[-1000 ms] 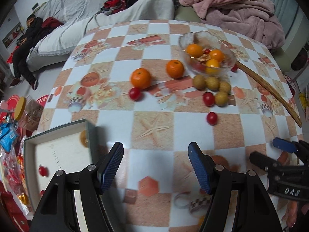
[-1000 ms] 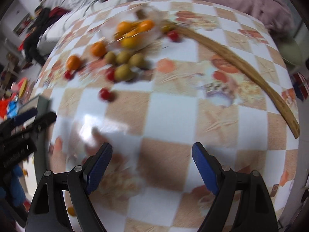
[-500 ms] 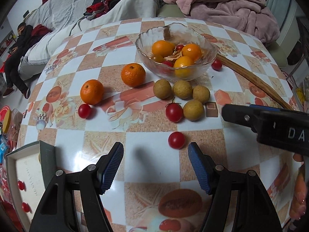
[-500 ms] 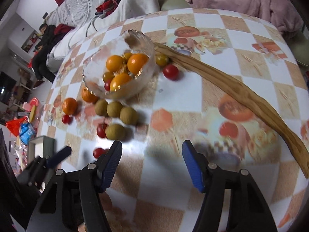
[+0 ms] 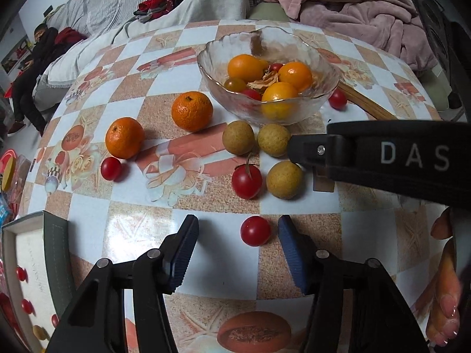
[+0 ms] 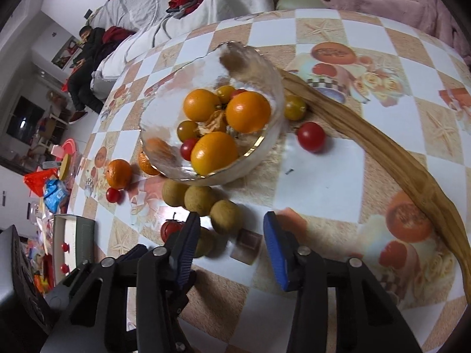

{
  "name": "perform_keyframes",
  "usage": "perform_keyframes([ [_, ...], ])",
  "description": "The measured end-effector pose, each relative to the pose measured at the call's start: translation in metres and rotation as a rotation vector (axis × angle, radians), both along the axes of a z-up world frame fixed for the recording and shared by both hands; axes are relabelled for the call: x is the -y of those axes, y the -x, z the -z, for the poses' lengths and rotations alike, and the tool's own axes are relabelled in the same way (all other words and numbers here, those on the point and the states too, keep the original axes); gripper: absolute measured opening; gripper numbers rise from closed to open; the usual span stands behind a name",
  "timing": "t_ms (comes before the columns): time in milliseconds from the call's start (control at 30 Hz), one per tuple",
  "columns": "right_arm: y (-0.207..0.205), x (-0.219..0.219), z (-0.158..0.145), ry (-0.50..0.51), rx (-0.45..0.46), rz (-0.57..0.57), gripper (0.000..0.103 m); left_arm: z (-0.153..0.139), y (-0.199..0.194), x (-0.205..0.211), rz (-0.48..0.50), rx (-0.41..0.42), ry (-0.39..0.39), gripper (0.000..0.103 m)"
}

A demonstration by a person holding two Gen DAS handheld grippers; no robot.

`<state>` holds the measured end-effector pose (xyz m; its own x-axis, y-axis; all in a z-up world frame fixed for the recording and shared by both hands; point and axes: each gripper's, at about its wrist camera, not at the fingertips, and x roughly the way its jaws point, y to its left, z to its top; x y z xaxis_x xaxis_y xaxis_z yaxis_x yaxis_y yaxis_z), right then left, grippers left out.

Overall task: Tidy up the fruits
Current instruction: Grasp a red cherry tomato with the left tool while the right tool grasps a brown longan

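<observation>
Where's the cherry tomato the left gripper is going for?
Left wrist view: the cherry tomato sits on the table between the closing left gripper fingers, untouched, just below the stemmed tomato.

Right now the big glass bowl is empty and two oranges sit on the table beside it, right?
Not quite. The glass bowl is not empty: the left wrist view shows oranges and small tomatoes in it. The rest is right: two oranges sit on the table beside it.
</observation>
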<state>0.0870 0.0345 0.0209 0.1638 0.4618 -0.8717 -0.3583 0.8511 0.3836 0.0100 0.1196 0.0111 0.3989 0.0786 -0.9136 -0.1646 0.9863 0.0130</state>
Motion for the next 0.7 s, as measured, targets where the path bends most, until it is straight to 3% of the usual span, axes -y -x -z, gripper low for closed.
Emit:
perform_keyframes([
  [67,0.0,-0.004,0.003,-0.012,-0.017,-0.023,0.028,0.0,0.0,0.001,0.002,0.003,0.017,0.051],
  [100,0.001,-0.006,0.003,-0.018,-0.021,-0.03,0.027,0.0,0.0,0.002,0.005,0.003,0.013,0.05],
  [300,0.003,0.0,0.002,-0.048,-0.028,-0.037,0.026,-0.002,-0.001,0.007,0.028,0.004,0.036,0.021],
  [433,0.011,0.017,-0.006,-0.037,-0.002,-0.041,0.026,-0.004,0.0,0.002,0.01,0.001,0.081,0.021],
  [700,0.035,0.053,-0.017,-0.034,0.01,-0.017,0.027,-0.018,0.016,-0.001,0.001,0.008,0.087,0.021],
])
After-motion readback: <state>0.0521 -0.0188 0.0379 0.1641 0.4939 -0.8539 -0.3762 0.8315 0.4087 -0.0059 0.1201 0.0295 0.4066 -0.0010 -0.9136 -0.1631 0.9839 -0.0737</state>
